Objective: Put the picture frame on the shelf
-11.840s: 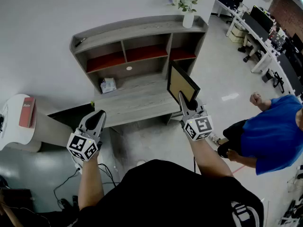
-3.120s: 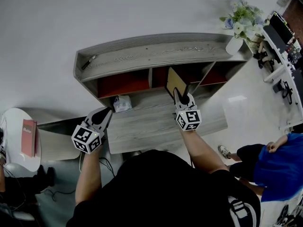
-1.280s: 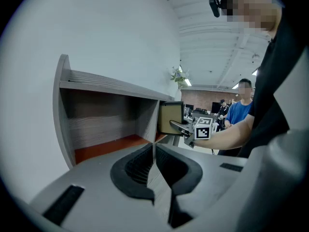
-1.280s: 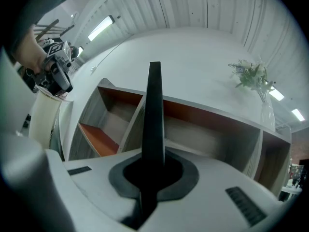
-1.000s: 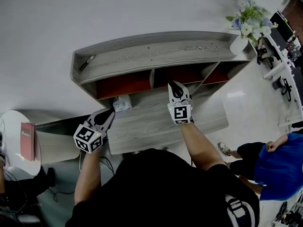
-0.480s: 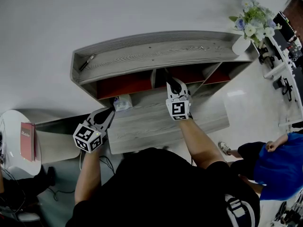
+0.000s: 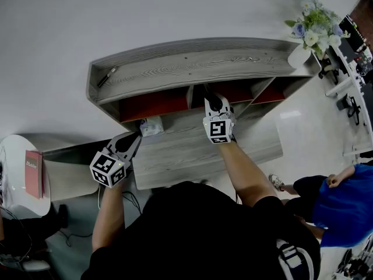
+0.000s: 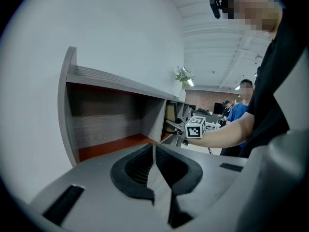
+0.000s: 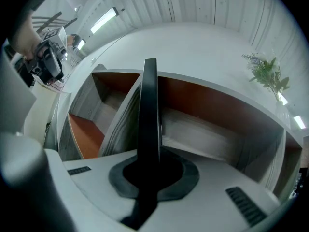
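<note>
Right gripper (image 7: 214, 102) jaws clamp picture frame (image 9: 149, 105); left gripper (image 7: 133, 138) jaws together.

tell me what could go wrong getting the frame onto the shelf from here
The picture frame, edge-on in the right tongs, sits close to the grey divider and could clip it. Gripped only at its lower end, it may tip over once released.
</note>
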The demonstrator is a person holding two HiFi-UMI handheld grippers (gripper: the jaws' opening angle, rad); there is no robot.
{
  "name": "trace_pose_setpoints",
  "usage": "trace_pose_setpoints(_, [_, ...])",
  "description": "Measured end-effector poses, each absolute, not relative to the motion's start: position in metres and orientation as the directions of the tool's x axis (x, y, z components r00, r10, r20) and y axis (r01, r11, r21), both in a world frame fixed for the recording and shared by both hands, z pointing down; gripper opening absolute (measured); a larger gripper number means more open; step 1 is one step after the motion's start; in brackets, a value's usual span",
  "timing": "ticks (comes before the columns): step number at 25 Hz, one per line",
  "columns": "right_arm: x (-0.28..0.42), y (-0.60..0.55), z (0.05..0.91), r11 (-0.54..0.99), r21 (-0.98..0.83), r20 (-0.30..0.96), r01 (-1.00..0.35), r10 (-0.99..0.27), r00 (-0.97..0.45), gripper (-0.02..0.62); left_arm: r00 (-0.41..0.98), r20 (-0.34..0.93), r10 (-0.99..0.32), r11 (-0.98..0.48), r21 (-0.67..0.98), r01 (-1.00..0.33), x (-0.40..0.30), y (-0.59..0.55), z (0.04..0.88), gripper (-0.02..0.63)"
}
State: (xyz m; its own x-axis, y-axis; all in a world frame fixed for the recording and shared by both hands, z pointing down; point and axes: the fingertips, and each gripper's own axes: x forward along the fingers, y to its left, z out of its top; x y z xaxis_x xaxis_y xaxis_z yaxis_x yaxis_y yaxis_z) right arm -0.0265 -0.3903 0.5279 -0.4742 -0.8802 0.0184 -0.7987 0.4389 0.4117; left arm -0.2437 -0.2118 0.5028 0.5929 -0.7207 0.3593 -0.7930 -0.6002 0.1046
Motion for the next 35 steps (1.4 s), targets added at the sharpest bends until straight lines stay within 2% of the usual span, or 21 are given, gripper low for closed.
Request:
trace_pose_setpoints(27, [-0.039, -0.407, 0.530, 0.470, 0.401, 0.020, -0.786, -0.862, -0.506, 0.025, 0.594, 0.364, -0.717, -0.599, 0.115, -0.793, -0.248, -0.219, 0.508, 0.038])
trace_pose_setpoints(29, [-0.043, -0.404, 0.529, 0.486, 0.409, 0.021, -0.773, -0.851, -0.524, 0.054, 0.594, 0.364, -0.717, -0.599, 0.115, -0.793, -0.248, -0.220, 0.508, 0.037])
trace_pose_setpoints(31, [-0.047, -0.403, 0.528, 0.495, 0.421, 0.025, -0.760, -0.844, -0.536, 0.118, 0.594, 0.364, -0.717, -0.598, 0.116, -0.793, -0.248, -0.220, 0.509, 0.038])
trace_pose_setpoints(35, [-0.049, -0.405, 0.530, 0.501, 0.423, 0.042, -0.755, -0.843, -0.537, 0.157, 0.596, 0.363, -0.716, -0.599, 0.119, -0.792, -0.248, -0.221, 0.510, 0.037])
